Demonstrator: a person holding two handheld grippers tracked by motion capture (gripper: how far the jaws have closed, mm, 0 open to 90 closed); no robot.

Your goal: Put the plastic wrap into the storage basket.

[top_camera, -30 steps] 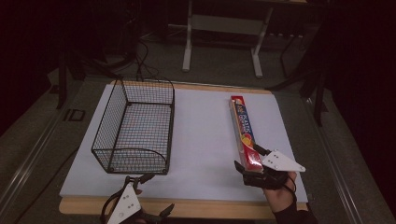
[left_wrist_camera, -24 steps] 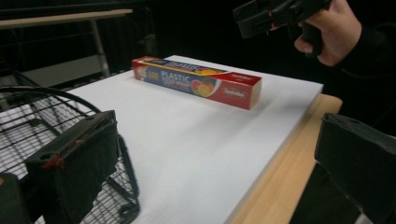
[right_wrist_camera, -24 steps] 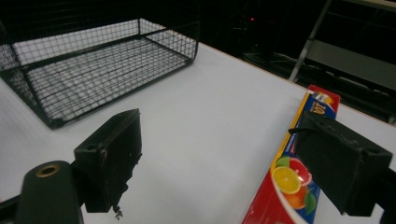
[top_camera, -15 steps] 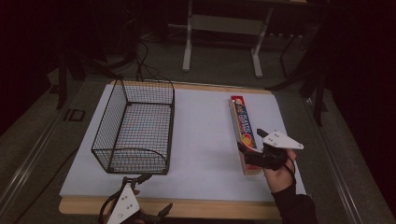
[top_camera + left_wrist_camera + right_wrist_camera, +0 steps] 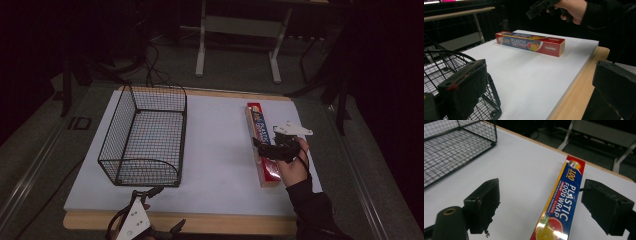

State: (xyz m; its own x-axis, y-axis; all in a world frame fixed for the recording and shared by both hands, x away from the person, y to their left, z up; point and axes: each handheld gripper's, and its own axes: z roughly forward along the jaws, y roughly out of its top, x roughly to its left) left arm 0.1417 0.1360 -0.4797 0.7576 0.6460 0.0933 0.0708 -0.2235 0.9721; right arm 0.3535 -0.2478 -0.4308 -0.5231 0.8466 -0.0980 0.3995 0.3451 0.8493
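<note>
A long red and blue plastic food wrap box (image 5: 258, 125) lies lengthwise on the right of the white board. My right gripper (image 5: 264, 150) hovers open over the box's near half, one jaw on each side. In the right gripper view the box (image 5: 564, 207) runs between the spread jaws of this gripper (image 5: 541, 197), and nothing is gripped. My left gripper (image 5: 169, 207) sits open at the table's front edge, just before the basket. In the left gripper view its jaws (image 5: 539, 82) hold nothing, and the box (image 5: 531, 43) lies far ahead under the right hand.
A black wire basket (image 5: 117, 130) stands on the left of the white board (image 5: 215, 150), with nothing inside; its corner (image 5: 449, 62) is close to my left jaw. A wooden table edge (image 5: 225, 222) borders the front. A metal stand (image 5: 235, 30) stands on the floor beyond.
My right gripper has moved away from the person along the box, from its near end toward its middle. The left gripper, box and basket have stayed put.
</note>
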